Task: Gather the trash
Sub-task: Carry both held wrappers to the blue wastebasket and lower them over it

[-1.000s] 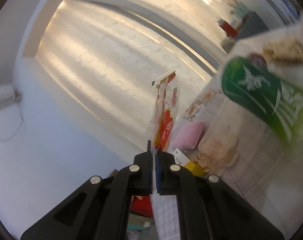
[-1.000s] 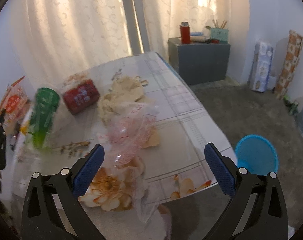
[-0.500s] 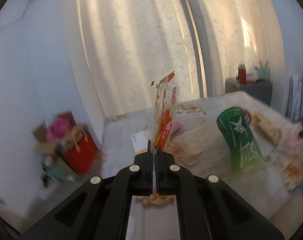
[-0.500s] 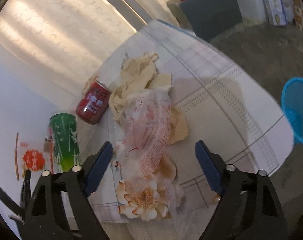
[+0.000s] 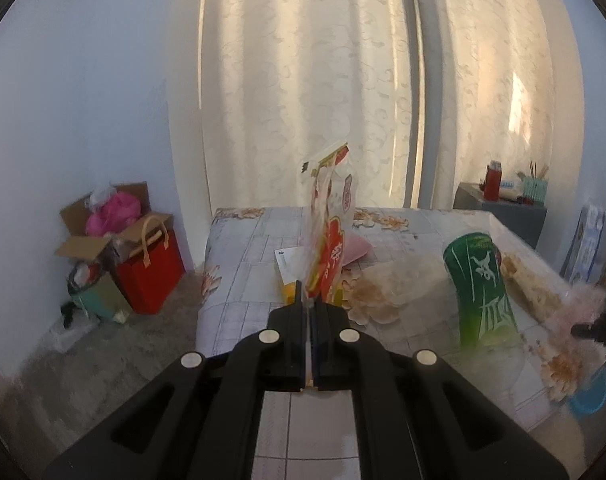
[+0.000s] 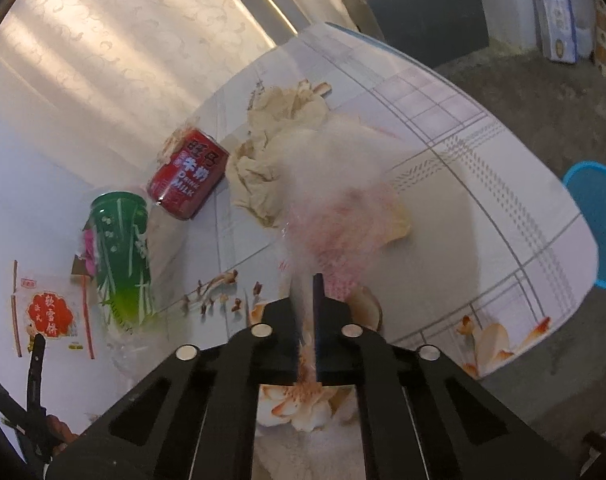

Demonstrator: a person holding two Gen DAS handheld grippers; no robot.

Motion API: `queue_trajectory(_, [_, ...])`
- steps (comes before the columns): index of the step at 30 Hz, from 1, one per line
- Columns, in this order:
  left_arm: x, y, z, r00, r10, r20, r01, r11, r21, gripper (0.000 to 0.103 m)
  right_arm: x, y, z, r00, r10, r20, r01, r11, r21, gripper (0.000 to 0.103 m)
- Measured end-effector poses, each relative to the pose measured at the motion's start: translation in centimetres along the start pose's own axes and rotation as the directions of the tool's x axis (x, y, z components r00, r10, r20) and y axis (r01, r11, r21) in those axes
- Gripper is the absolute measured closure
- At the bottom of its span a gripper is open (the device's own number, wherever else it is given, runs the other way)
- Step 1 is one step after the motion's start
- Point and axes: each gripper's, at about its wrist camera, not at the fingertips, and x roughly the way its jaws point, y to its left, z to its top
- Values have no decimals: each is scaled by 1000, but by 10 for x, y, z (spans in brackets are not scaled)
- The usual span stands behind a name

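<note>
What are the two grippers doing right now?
Left gripper: shut on a snack wrapper.
Right gripper: shut on a clear plastic bag.

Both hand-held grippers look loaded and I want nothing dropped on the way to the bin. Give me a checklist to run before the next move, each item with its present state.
1. Left hand-held gripper shut on the red-and-clear printed snack wrapper: ok.
2. Right hand-held gripper shut on the clear plastic bag with pink print: ok, though the bag is blurred.
3. Bag free of the crumpled beige paper beside it: cannot tell.
4. Blue round bin on the floor past the table edge, in view: ok.
5. Table cleared: not ok; green drink can and red milk can remain.
</note>
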Motion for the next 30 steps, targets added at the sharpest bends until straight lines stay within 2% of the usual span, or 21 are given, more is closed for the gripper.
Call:
queue_trajectory(5, [-12, 5, 6, 1000, -11, 18, 12, 999, -43, 102, -17, 2, -7, 999, -1, 35, 1, 1000, -6, 103])
queue_trajectory(12, [-43, -6, 18, 996, -60, 65, 61, 998, -22, 102, -57, -13, -16, 993, 43, 107, -44, 999, 2, 103])
queue_trajectory(15, [-57, -20, 25, 989, -120, 84, 121, 993, -11, 102, -74, -20, -18, 987, 74, 140, -76, 997, 9, 103])
queue_trajectory(17, [-68, -37, 32, 979, -181, 98, 181, 983, 14, 102, -90, -27, -18, 981, 91, 171, -95, 995, 15, 103])
queue_trajectory(19, [-77, -60, 41, 963, -246, 109, 240, 969, 61, 102, -109, -36, -18, 973, 95, 213, -102, 995, 21, 103])
queue_trajectory(22, [-82, -99, 55, 928, -361, 90, 350, 929, 119, 102, -132, -52, -17, 959, 76, 274, -89, 995, 35, 103])
queue_trajectory(24, [-81, -132, 65, 893, -446, 61, 433, 888, 158, 102, -153, -69, -16, 943, 45, 330, -69, 996, 59, 103])
queue_trajectory(27, [-79, -176, 72, 854, -519, 40, 499, 839, 217, 102, -179, -100, -19, 922, 3, 387, -51, 992, 115, 103])
queue_trajectory(30, [-71, -210, 72, 817, -577, -3, 562, 794, 231, 102, -196, -128, -25, 907, -44, 418, -34, 984, 176, 103])
